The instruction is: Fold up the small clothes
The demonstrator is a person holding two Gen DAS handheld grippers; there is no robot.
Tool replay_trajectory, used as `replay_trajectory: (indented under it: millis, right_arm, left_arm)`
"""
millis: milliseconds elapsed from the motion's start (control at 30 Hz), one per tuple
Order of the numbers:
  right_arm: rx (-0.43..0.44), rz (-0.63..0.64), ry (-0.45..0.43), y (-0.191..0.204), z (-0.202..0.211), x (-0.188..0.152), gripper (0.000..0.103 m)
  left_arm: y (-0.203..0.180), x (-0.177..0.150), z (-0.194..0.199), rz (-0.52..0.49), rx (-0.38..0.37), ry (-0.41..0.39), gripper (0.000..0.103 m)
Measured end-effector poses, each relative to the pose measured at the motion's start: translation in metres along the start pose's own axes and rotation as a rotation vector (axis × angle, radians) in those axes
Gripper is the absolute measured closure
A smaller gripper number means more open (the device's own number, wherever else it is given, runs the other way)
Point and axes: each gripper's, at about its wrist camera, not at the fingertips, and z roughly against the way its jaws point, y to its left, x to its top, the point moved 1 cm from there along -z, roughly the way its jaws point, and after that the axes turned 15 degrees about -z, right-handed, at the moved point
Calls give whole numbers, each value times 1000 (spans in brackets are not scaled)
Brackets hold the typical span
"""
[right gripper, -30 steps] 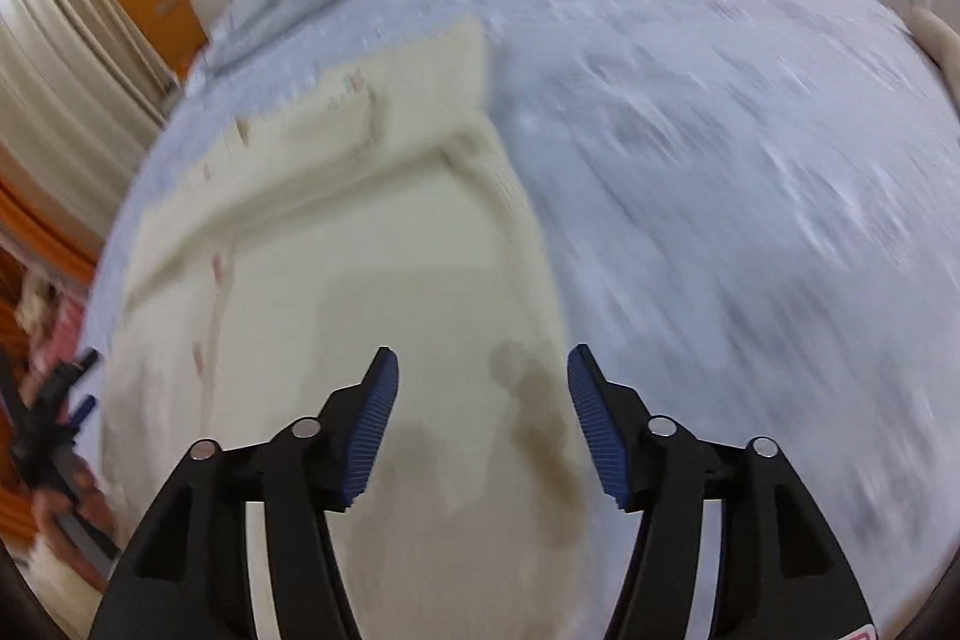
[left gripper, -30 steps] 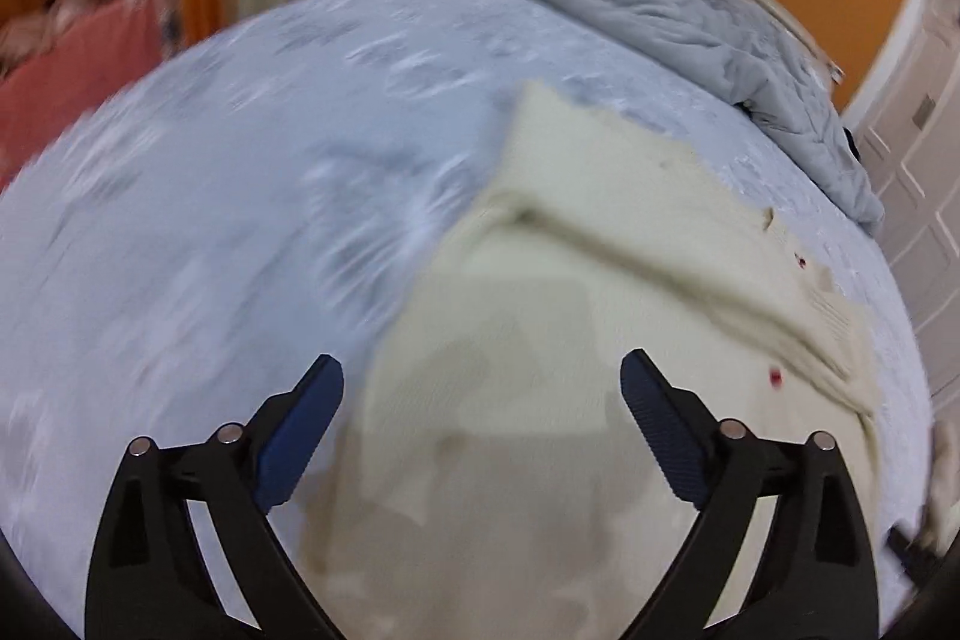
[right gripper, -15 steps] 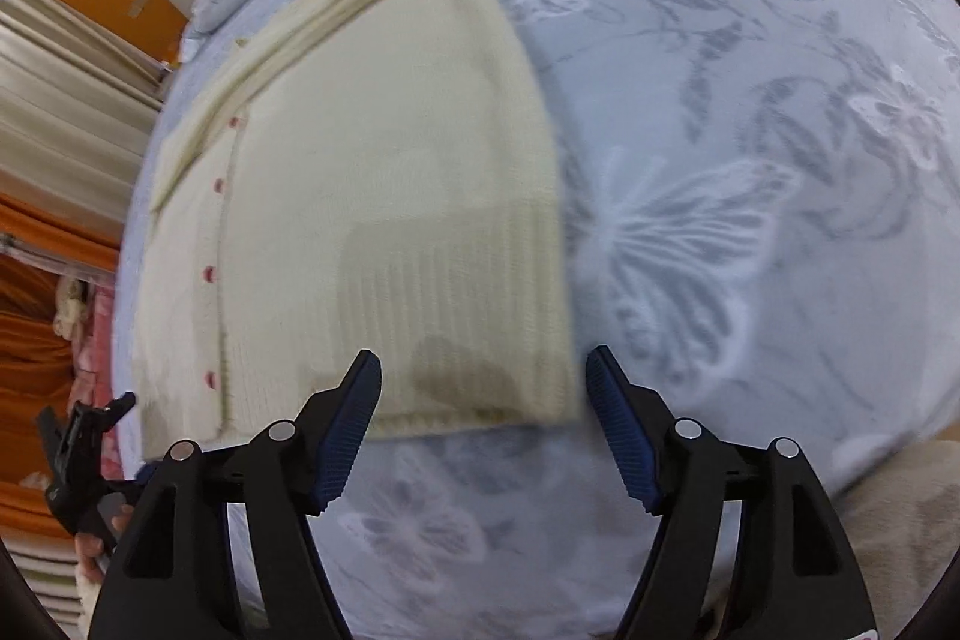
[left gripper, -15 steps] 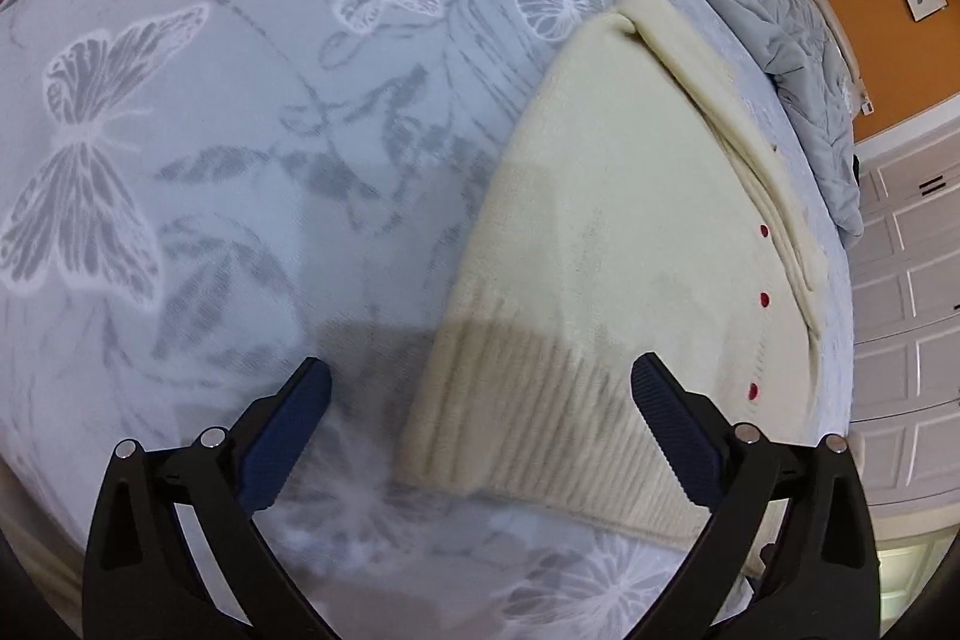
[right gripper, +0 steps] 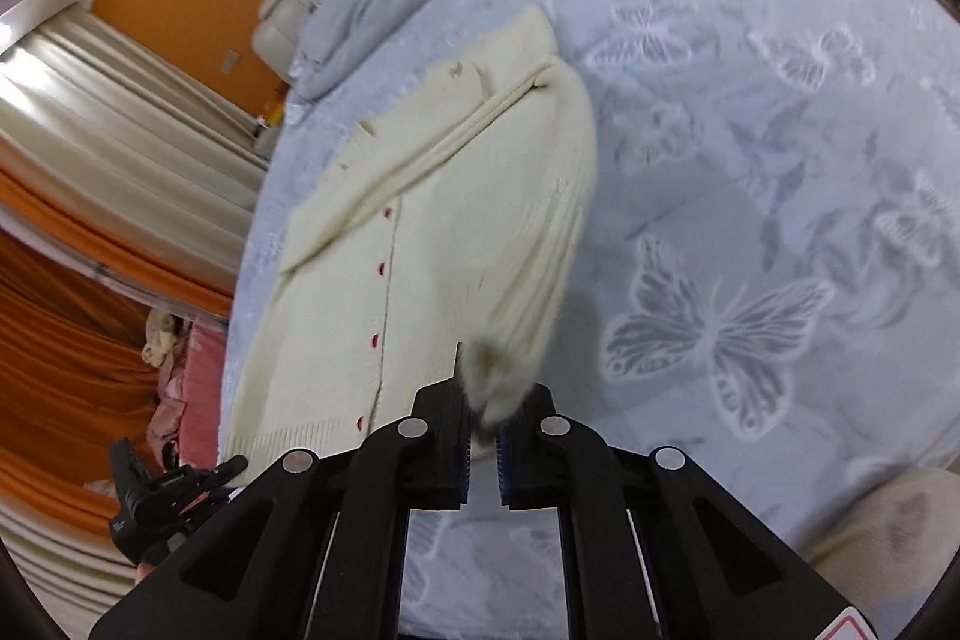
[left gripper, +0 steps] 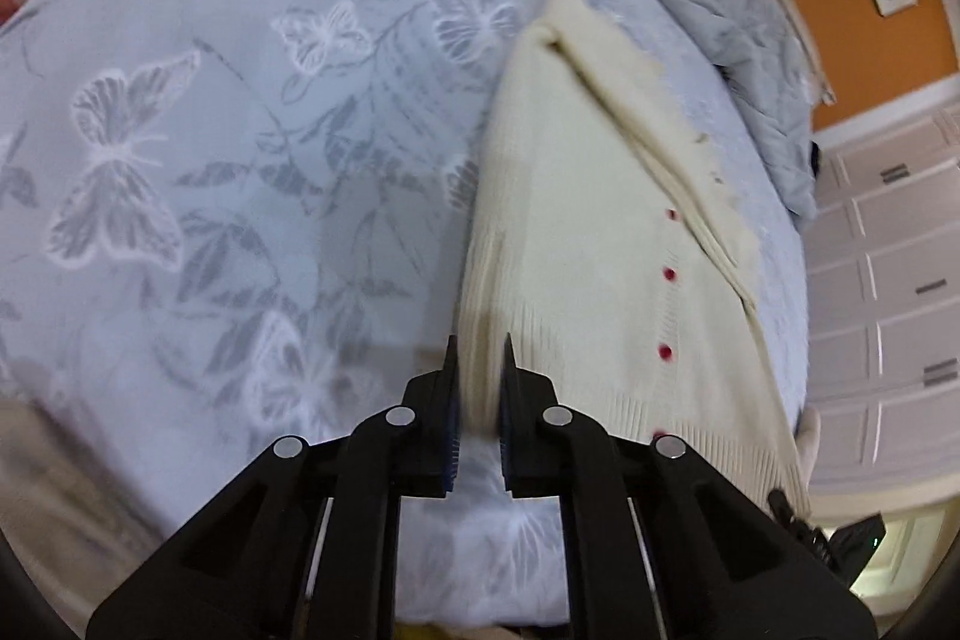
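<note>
Two grippers had just closed on the ribbed hem of the cream cardigan (left gripper: 576, 232) lying on the butterfly-print bedspread (left gripper: 240, 160), left gripper (left gripper: 478, 400) and right gripper (right gripper: 482, 412) each pinching one bottom corner, apparently to lift that hem and fold it toward the collar.

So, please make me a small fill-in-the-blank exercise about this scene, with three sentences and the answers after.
1. The cream cardigan closes with a row of small ____ buttons.
2. The bedspread under it has a pattern of leaves and ____.
3. Both the left tool and the right tool are ____ on the cardigan's bottom corners, their jaws having just been closing.

Missing words: red; butterflies; shut
</note>
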Motion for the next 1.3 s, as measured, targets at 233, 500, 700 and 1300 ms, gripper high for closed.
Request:
replay_trajectory:
  millis: [233,500,700,1300]
  right_arm:
    - [-41,44,51,-33,45,-39,97]
    - [-114,29,120,-88,77,-92,97]
    - [-127,19,132,-95,65,-91,97]
    - [-55,27,66,-90,76,-91,97]
  left_arm:
    - [11,-61,46,-54,-2,32,94]
    - [18,-140,56,-82,16,138,95]
    - [23,-133,32,-72,26,163,88]
    - [6,-126,10,-69,52,150,94]
